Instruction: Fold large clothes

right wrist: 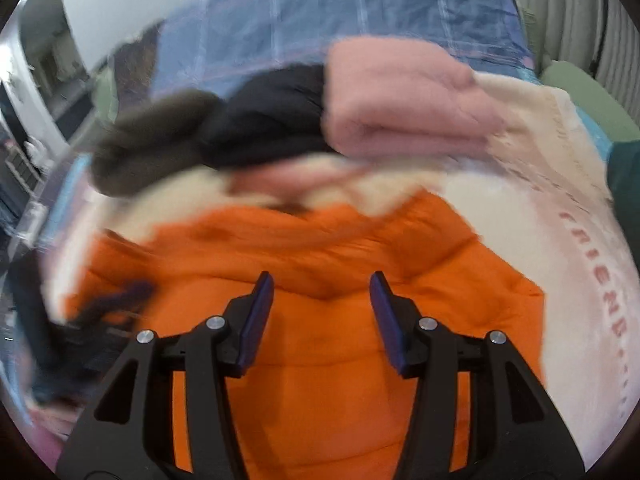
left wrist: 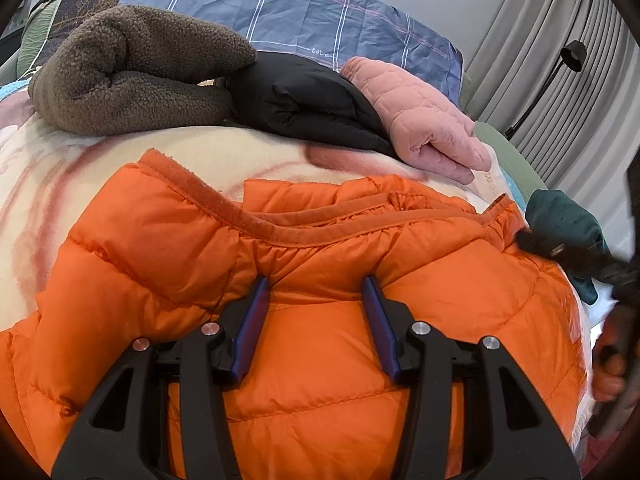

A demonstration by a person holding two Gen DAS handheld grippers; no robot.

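Ahead, both jaws stand released above the orange jacket, cream blanket bare beyond its collar edge.

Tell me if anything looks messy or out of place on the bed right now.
Nothing looks damaged or spilled. The orange puffer jacket lies rumpled on the cream blanket, not yet folded. Behind it, the brown fleece, black jacket and pink quilted jacket sit folded in a row.

bed, cream blanket | on it: orange jacket, brown fleece, black jacket, pink jacket
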